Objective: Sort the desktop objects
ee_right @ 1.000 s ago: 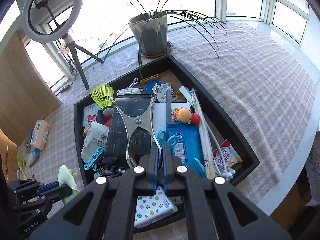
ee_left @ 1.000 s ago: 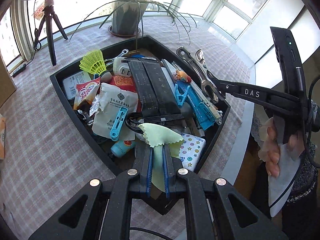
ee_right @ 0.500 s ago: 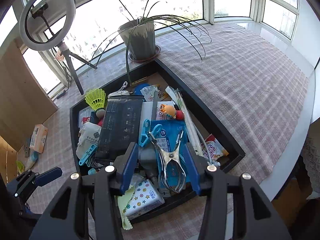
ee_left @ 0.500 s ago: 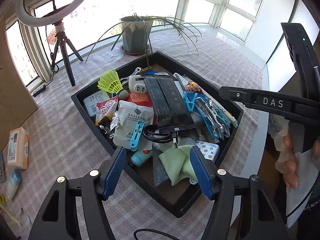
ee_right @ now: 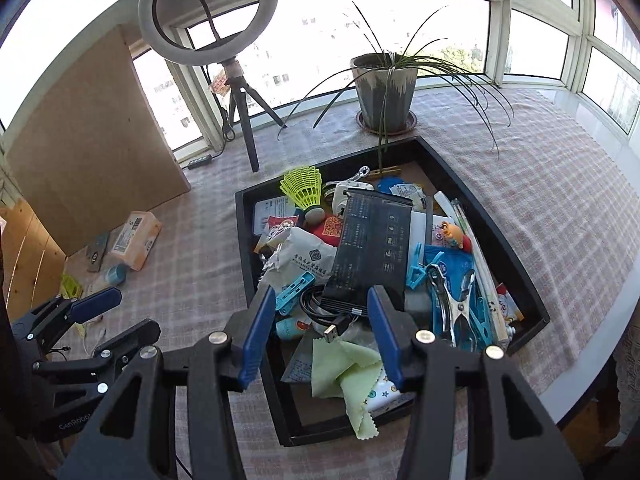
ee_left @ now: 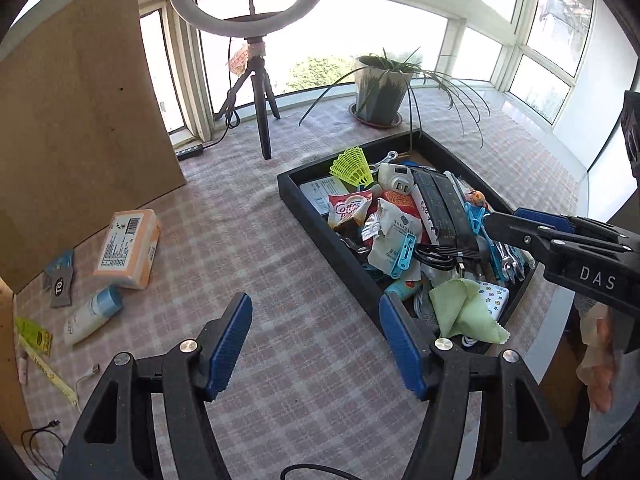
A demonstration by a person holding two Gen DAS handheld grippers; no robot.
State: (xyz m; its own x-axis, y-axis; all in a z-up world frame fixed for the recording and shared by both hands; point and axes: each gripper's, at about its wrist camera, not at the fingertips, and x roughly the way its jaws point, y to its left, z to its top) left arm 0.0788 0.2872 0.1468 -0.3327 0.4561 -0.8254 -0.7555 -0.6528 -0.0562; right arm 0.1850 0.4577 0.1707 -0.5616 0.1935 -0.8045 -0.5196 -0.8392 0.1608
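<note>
a: where did things stand with the two tools?

b: the left gripper point(ee_left: 316, 344) was spread wide and empty over the checked tablecloth point(ee_left: 248, 240), with the black tray point(ee_left: 320, 236) off at its two o'clock. the right gripper point(ee_right: 322, 334) was also spread and empty, above the tray's near end.

a: and the things to sort?

b: mostly heaped in the tray. the green cloth point(ee_right: 346, 372) lay crumpled at the near corner, partly over a star-patterned box point(ee_right: 386, 394). a few stayed out on the tablecloth at nine o'clock: an orange box point(ee_left: 128, 248) and a white bottle point(ee_left: 92, 314).

a: what looked risky?

b: i judged the pile too crowded. a black usb cable point(ee_right: 320, 308) looped right beside the cloth, so a pinch there might have snagged it and dragged neighbours out.

a: any orientation worth noting?

b: the long black pouch point(ee_right: 372, 248) ran from six to twelve o'clock in the right view, leaning slightly toward one. the metal clamp point(ee_right: 452, 300) lay nearly parallel, its mouth toward twelve.
</note>
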